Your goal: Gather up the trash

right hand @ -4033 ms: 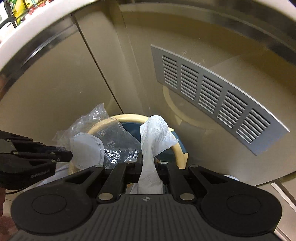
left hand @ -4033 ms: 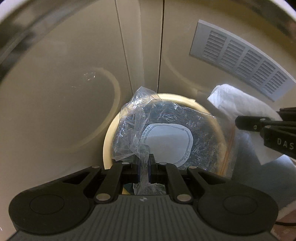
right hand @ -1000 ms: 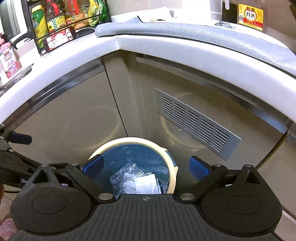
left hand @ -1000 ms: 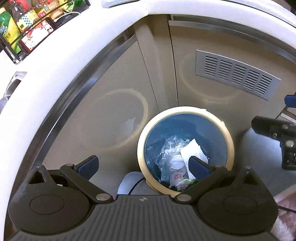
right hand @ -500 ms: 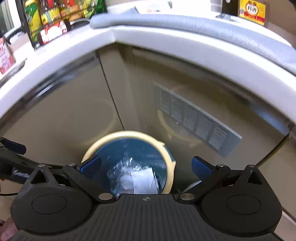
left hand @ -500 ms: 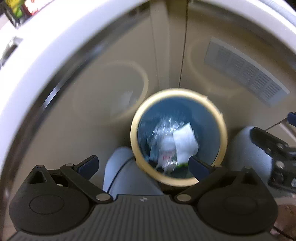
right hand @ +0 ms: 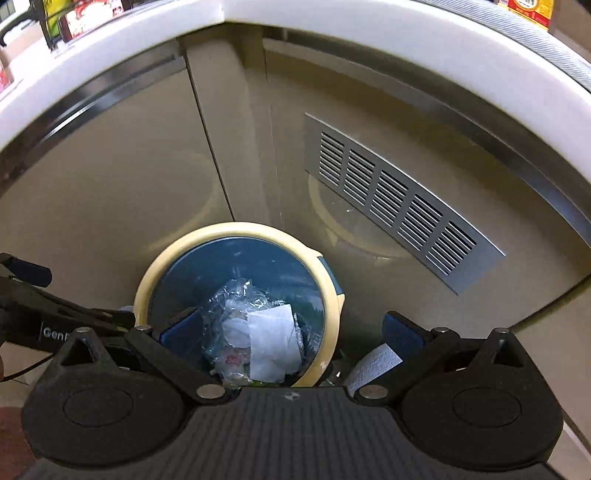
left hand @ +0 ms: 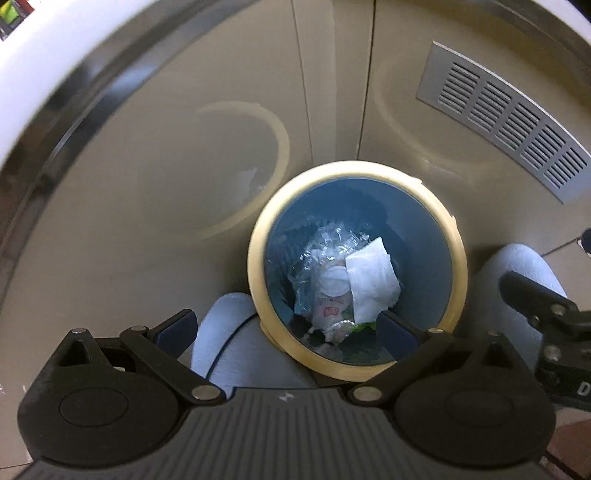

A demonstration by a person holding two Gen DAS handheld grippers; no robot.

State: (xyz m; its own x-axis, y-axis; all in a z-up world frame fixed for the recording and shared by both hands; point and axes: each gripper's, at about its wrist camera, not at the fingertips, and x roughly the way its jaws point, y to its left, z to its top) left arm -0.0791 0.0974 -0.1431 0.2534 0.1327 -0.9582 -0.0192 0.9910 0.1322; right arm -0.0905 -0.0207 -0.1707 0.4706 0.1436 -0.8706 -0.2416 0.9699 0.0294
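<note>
Both hand-held grippers hang above the bin (left hand: 456, 258), released and holding nothing. The left hand-held gripper (left hand: 286, 328) has its blue pads spread wide, and so does the right hand-held gripper (right hand: 291, 330). The trash lies at the bottom of the blue bin: a white tissue (left hand: 373, 280) rests on a crumpled clear wrapper (left hand: 325, 254). The bin stands against beige cabinets (right hand: 110, 177), near a vent (right hand: 399, 206), under the counter (right hand: 332, 22).
</note>
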